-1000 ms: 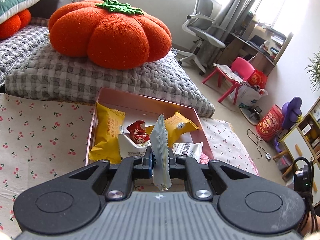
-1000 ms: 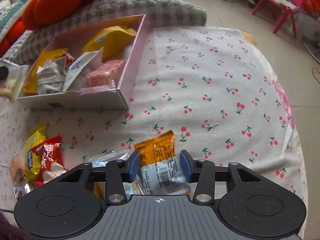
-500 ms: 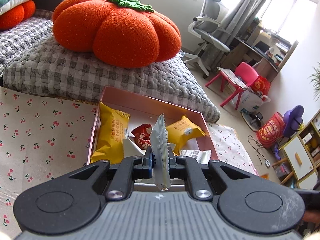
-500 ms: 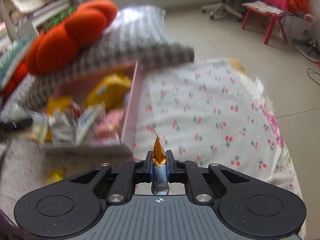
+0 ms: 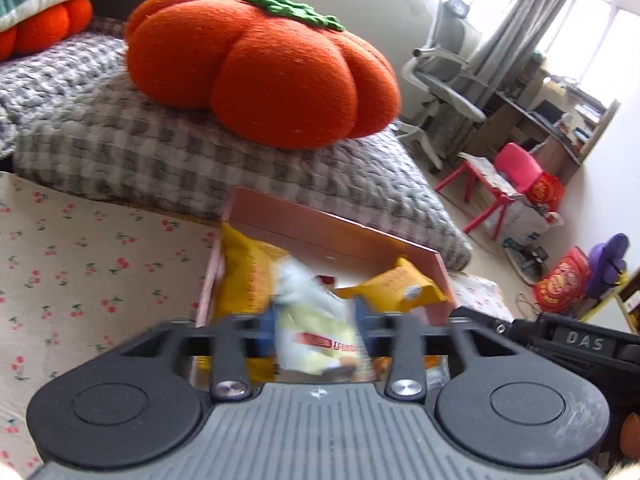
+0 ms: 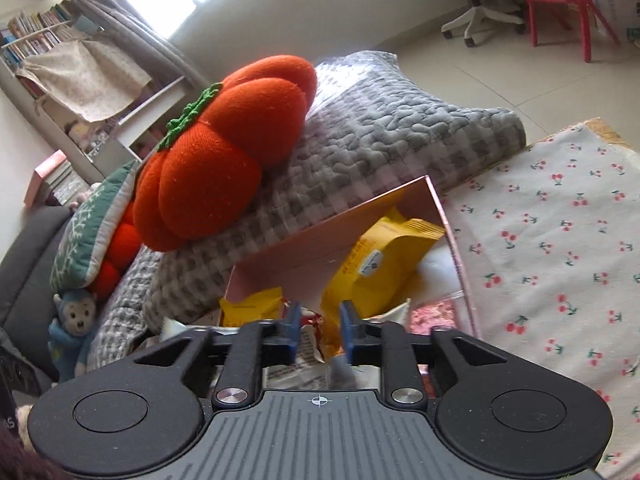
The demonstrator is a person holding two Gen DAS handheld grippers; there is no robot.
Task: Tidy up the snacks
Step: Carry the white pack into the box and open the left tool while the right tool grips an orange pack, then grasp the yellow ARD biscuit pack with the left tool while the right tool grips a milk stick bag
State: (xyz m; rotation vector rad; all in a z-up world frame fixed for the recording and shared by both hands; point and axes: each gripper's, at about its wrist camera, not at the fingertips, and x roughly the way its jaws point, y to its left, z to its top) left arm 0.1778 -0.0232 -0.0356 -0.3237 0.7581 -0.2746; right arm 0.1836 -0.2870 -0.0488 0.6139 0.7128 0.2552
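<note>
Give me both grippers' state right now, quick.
Left gripper: open, pale yellow snack packet loose between its fingers, over the pink box.
Right gripper: open, holding nothing, over the box.

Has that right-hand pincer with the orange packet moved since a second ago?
Yes. The right gripper went from the cherry cloth to above the pink box, fingers now apart.

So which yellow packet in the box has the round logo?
The yellow packet at the box's far right corner, lying tilted with a round logo. The other one, along the left wall, shows none.
</note>
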